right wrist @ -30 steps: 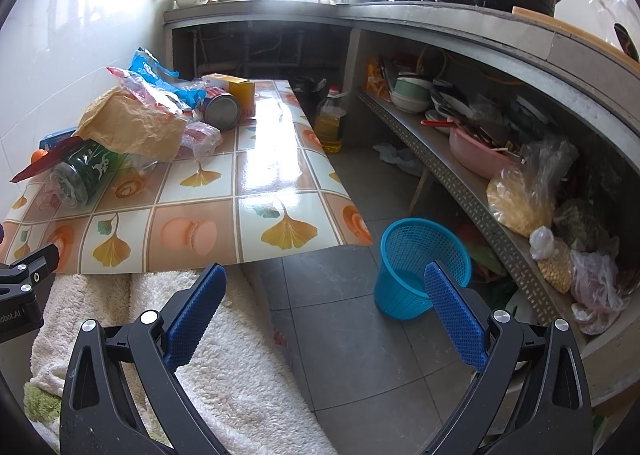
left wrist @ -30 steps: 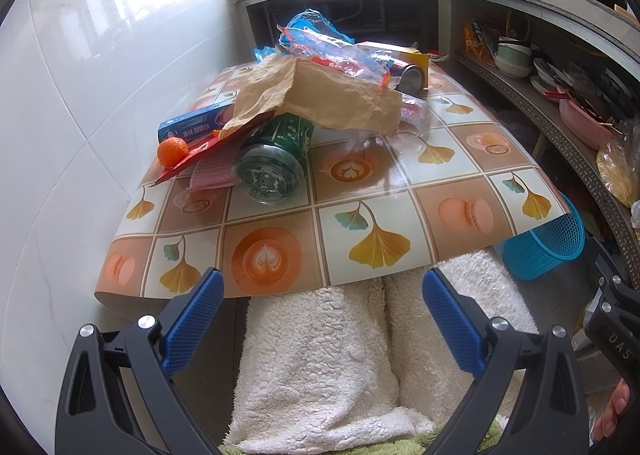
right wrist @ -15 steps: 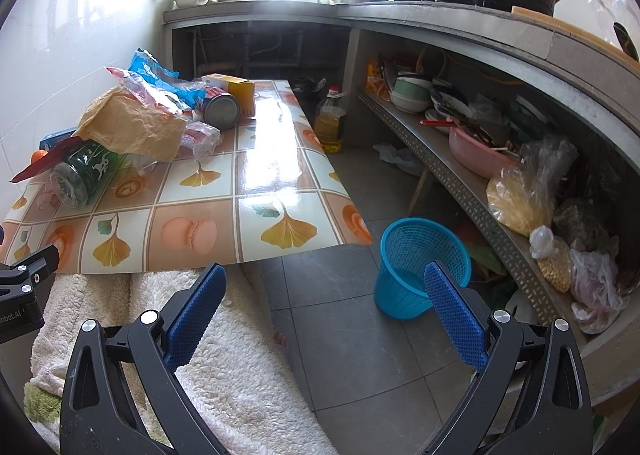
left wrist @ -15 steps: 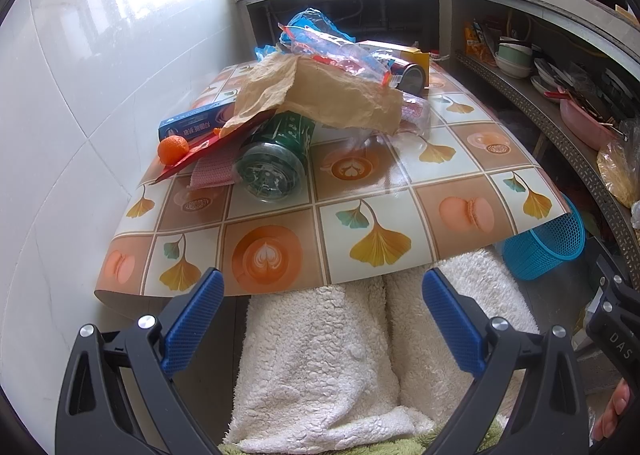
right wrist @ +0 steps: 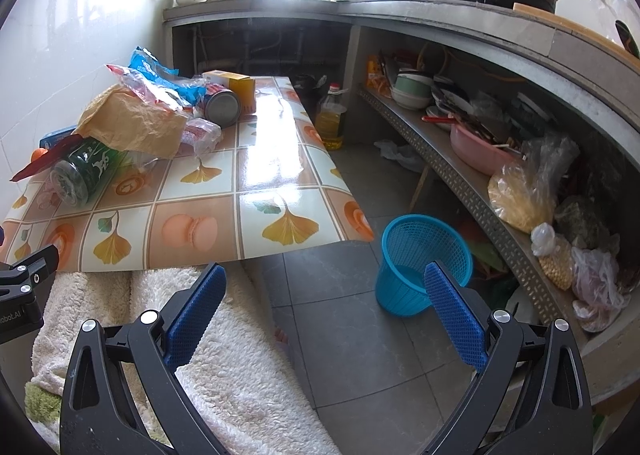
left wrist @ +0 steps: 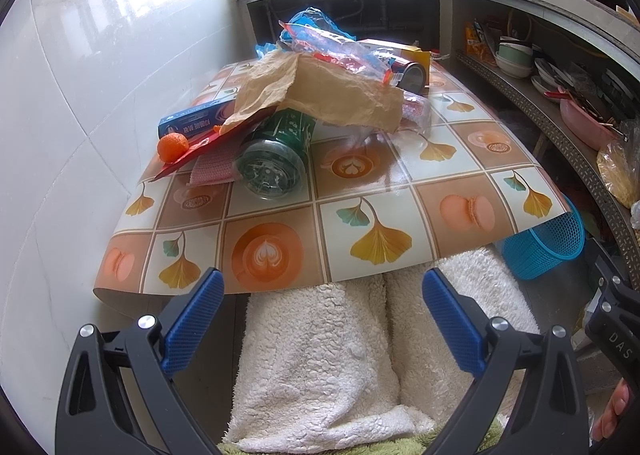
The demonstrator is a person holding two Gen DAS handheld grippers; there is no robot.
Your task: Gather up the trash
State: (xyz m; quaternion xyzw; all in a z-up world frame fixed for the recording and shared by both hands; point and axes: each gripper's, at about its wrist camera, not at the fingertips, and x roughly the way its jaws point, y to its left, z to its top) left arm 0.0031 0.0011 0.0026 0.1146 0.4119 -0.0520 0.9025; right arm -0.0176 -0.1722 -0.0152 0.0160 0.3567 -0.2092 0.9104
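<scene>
Nothing has shifted since a second ago: both grippers hang where they were, short of the table's near edge, so I judge collecting hasn't begun. My left gripper (left wrist: 322,309) stands wide open and empty, and my right gripper (right wrist: 324,305) is the same, jaws spread, holding nothing. Trash sits heaped toward the table's (left wrist: 400,211) far left corner: a crumpled brown paper bag (left wrist: 320,95) draped over a green bottle (left wrist: 276,155) lying on its side, with plastic wrappers (left wrist: 332,47) on top. All of it lies well apart from my fingers. Right of the table, on the floor, stands the blue basket (right wrist: 424,263), just beyond my right fingertips.
</scene>
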